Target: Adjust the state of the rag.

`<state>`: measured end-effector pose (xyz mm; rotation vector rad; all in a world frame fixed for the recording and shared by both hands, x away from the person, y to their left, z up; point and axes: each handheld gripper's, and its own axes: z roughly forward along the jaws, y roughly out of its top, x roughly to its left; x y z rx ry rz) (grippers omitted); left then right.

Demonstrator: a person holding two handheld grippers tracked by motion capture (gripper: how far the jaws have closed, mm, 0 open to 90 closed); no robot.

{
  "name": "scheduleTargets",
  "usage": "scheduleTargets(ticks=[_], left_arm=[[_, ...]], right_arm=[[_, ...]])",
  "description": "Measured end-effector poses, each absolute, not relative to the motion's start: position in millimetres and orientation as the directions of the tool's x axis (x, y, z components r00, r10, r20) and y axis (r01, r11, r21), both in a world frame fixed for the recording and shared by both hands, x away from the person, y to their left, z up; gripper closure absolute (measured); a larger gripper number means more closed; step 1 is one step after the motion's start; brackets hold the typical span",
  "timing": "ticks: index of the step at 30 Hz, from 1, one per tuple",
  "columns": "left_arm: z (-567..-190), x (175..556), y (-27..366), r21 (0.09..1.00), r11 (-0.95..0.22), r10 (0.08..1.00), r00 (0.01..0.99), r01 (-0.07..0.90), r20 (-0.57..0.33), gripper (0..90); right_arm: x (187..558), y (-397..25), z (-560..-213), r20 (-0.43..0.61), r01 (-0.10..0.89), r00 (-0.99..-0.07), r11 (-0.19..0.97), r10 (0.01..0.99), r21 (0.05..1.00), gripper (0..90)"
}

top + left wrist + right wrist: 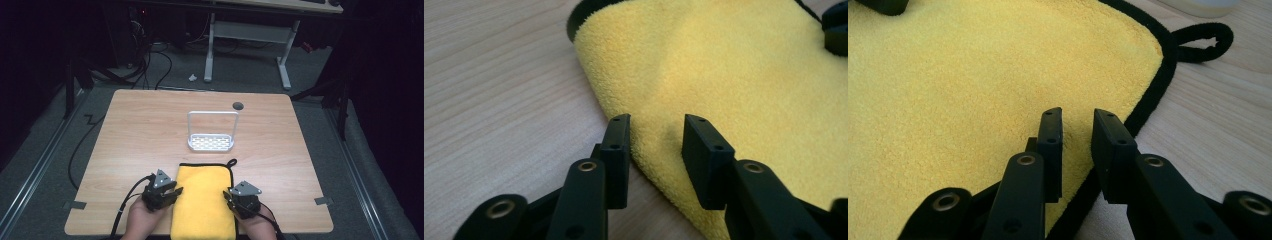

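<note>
Yellow towel (202,202) unlabelled; left gripper (176,192), right gripper (226,196) flank it, jaws apart.

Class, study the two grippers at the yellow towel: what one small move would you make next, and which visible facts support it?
Probably lower and close both grippers on the towel's side edges. The left gripper and the right gripper sit at opposite edges of the yellow towel, jaws open. In each gripper view the towel's edge lies right at the gap, not yet pinched.
</note>
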<state>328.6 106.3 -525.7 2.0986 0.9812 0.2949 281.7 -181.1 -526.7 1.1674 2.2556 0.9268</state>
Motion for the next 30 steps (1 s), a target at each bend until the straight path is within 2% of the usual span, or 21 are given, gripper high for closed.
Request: scheduleTargets(ticks=[3, 7, 10, 11, 14, 16, 18, 24, 28, 30], left_arm=[[-521, 341, 104, 0.76, -0.34, 0.755, 0.642, 0.553, -0.129, 52.6], [-521, 363, 96, 0.754, -0.265, 0.781, 0.592, 0.601, -0.198, 40.2], [-527, 377, 90, 0.711, -0.239, 0.795, 0.553, 0.661, -0.247, 37.2], [-529, 379, 90, 0.715, -0.233, 0.8, 0.548, 0.659, -0.245, 38.8], [-529, 382, 91, 0.709, -0.213, 0.797, 0.539, 0.672, -0.272, 57.5], [-531, 381, 91, 0.713, -0.228, 0.786, 0.557, 0.663, -0.267, 69.0], [-532, 380, 91, 0.721, -0.238, 0.776, 0.574, 0.65, -0.262, 76.3], [-537, 379, 98, 0.728, -0.196, 0.751, 0.578, 0.657, -0.319, 80.2], [-539, 382, 102, 0.716, -0.167, 0.736, 0.569, 0.678, -0.367, 80.2], [-539, 383, 103, 0.709, -0.16, 0.73, 0.566, 0.687, -0.383, 80.2]], right_arm=[[281, -181, -527, -0.07, 0.537, -0.552, 0.418, 0.831, 0.733, 75.4], [282, -184, -528, -0.056, 0.538, -0.556, 0.41, 0.829, 0.737, 75.2], [282, -184, -528, -0.053, 0.538, -0.555, 0.406, 0.83, 0.739, 75.0], [282, -184, -528, -0.051, 0.538, -0.554, 0.405, 0.831, 0.739, 74.8], [282, -185, -528, -0.037, 0.546, -0.553, 0.396, 0.832, 0.739, 73.1], [285, -185, -526, -0.009, 0.559, -0.548, 0.374, 0.837, 0.74, 69.6], [291, -186, -523, -0.002, 0.564, -0.523, 0.347, 0.852, 0.749, 64.6], [338, -193, -521, 0.057, 0.633, -0.404, 0.234, 0.913, 0.738, 45.6], [355, -186, -528, 0.061, 0.655, -0.402, 0.24, 0.914, 0.717, 42.2], [357, -180, -528, 0.05, 0.655, -0.417, 0.262, 0.908, 0.709, 44.5]])
